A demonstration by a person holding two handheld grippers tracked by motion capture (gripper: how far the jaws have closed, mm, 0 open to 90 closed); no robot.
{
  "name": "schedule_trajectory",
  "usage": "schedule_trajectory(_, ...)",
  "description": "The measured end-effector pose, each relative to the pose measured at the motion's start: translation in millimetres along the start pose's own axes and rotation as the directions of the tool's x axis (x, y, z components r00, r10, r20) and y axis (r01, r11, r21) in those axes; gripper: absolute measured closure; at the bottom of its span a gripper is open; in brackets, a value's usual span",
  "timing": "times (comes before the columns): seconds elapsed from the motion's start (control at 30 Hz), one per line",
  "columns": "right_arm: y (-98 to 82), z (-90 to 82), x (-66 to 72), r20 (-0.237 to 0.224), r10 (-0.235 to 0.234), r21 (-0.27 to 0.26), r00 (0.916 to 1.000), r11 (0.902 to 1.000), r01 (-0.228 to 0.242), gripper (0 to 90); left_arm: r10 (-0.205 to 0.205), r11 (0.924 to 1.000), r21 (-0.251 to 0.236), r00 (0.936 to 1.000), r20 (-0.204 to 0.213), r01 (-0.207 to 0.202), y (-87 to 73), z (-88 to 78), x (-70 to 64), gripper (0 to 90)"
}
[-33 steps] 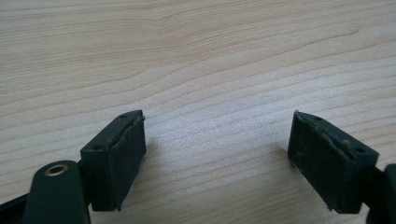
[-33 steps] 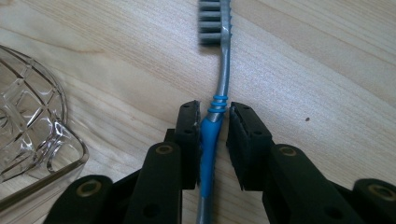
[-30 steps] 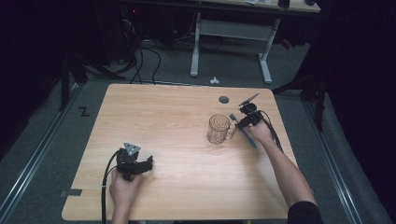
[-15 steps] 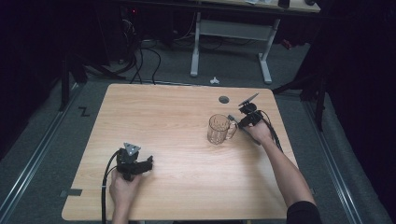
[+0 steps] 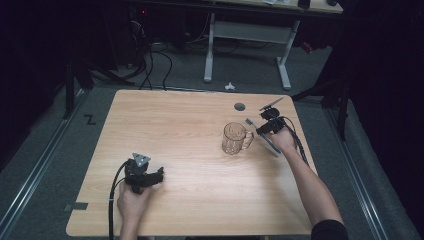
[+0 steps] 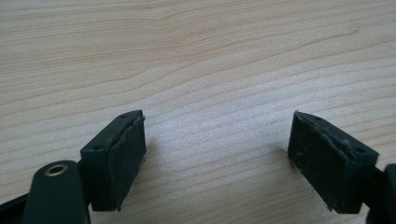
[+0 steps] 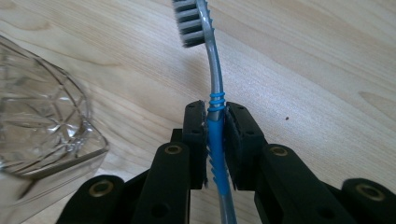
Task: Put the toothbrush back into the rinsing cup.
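A clear cut-glass mug point(image 5: 234, 138) stands on the right half of the wooden table point(image 5: 175, 125), its handle turned right. Just right of it, my right gripper point(image 5: 263, 128) is shut on a toothbrush point(image 5: 250, 122). In the right gripper view the pads point(image 7: 236, 140) clamp the blue ribbed handle, and the grey neck and bristle head point(image 7: 212, 65) stick out ahead over the wood, with the mug point(image 7: 42, 121) at the left. My left gripper point(image 5: 159, 175) rests near the front left of the table. It point(image 6: 217, 149) is open, with bare wood between its pads.
A small dark round hole point(image 5: 240, 106) sits in the tabletop behind the mug. Beyond the far edge a white desk frame point(image 5: 247, 35) and cables point(image 5: 155, 55) stand on the dark floor. Bare wood stretches between the two hands.
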State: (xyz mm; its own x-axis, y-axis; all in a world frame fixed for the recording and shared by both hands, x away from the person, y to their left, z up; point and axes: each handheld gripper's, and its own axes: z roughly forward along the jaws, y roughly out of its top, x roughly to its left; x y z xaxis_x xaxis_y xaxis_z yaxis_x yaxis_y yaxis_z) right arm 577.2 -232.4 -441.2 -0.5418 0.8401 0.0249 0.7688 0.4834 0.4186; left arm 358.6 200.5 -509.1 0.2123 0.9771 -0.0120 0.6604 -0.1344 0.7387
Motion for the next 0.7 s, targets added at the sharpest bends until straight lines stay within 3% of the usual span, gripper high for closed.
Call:
schedule_trajectory(0.3, -3.4, -23.1, 0.3, -0.01, -0.008, -0.061, 0.9999, 0.9981, 0.007, 79.3, 0.0, 1.0, 0.0, 1.0, 0.0, 0.0, 0.0, 0.0, 0.0, 19.7)
schedule_trajectory(0.7, -16.0, -49.1, -0.3, -0.059, -0.018, -0.166, 0.9981, 0.9861, 0.008, 79.5, 0.001, 1.0, 0.0, 1.0, -0.001, -0.001, 0.0, 0.1, -0.1, 19.7)
